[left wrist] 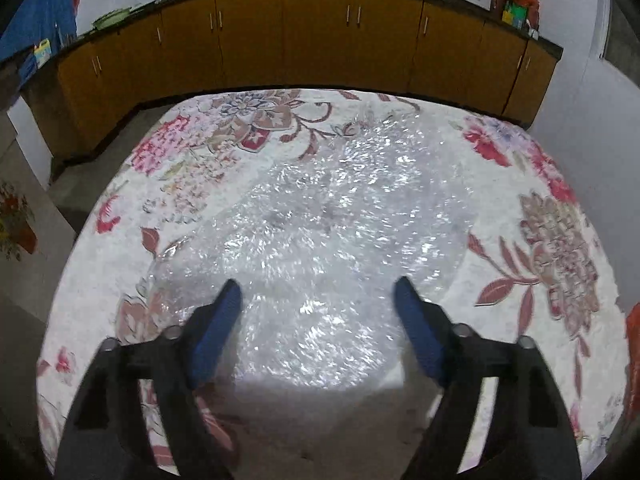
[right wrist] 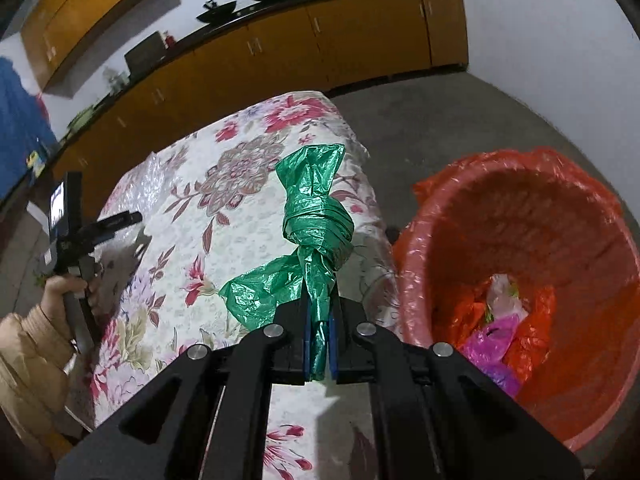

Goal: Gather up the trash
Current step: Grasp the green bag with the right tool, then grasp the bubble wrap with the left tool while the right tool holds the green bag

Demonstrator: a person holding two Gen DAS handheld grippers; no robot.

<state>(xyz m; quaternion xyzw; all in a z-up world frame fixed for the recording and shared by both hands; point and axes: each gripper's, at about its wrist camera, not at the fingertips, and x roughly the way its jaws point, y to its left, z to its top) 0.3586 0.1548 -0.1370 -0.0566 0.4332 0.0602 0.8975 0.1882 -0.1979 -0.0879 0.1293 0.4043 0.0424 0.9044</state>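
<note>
2 grippers work over a table [left wrist: 560,240] draped in a floral cloth, with brown cabinets [left wrist: 312,40] along the far wall. A sheet of clear bubble wrap [left wrist: 320,220] covers the middle of the table. To the table's right, on the floor, stands a red bin [right wrist: 520,208] lined with a red bag, holding pink and red plastic scraps [right wrist: 500,332]. The right gripper [right wrist: 319,344] is clenched on a knotted green plastic bag [right wrist: 316,216], held above the table's right edge, just left of the bin. The left gripper [left wrist: 318,292] hovers over the bubble wrap, jaws spread wide, holding nothing.
</note>
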